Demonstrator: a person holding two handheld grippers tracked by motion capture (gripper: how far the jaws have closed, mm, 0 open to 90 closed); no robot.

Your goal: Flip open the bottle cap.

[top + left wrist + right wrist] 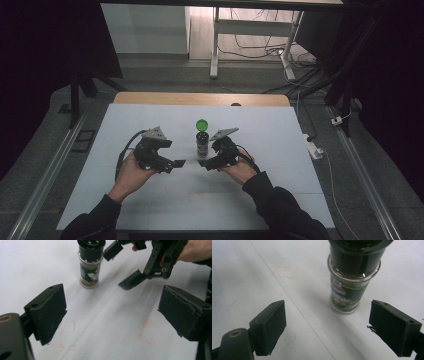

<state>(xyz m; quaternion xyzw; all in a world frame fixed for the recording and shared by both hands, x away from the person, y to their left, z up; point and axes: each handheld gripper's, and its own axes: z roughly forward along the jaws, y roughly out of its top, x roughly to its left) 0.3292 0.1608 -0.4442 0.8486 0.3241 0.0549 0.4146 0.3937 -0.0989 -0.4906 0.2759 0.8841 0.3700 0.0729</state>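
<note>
Seemingly the coming move is a grasp on the spice jar (202,142), which stands upright toward the middle of the table (280,195), well clear of every edge. From the high view, the right gripper (209,163) sits just beside the jar on its near right side, while the left gripper (175,164) waits farther off toward the left edge, so the right looks nearer.

Along the left gripper view, its jaws stand wide apart and empty, with the jar (90,265) ahead and the right gripper (125,267) past it.

Along the right gripper view, its jaws are also spread, holding nothing; the jar (352,277) rises vertically just ahead, slightly right of the gap's centre.
</note>
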